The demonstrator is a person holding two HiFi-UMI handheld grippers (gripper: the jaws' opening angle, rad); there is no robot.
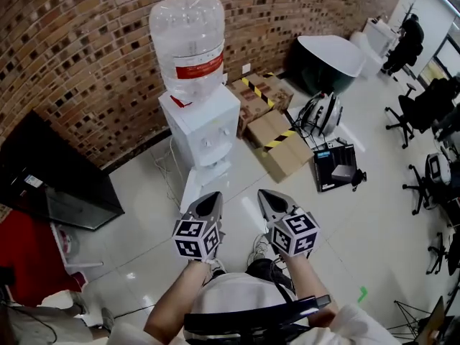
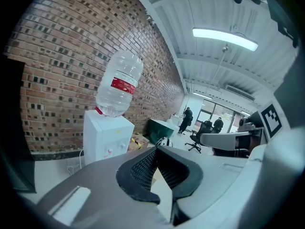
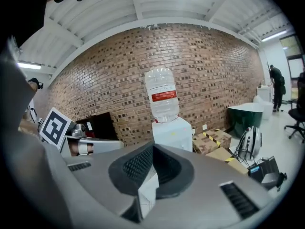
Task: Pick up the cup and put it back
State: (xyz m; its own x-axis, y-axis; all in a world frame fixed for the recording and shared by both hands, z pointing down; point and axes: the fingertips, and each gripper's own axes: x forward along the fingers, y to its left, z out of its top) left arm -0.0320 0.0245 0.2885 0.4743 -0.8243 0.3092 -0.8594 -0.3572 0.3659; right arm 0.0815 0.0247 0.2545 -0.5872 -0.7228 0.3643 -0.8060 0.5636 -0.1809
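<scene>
grey left gripper (image 1: 213,195) and grey right gripper (image 1: 264,192) side by side, each with jaws pressed together on nothing, facing white box-shaped water dispenser (image 1: 203,128) topped by clear plastic bottle (image 1: 188,42), at glossy white floor's (image 1: 359,221) edge by brick wall (image 1: 86,63). cup: cannot tell where.

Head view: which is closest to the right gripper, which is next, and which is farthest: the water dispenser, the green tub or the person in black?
1. Water dispenser, just ahead and a little to the left.
2. Green tub, farther back on the right.
3. Person in black, far away at the top right.
</scene>
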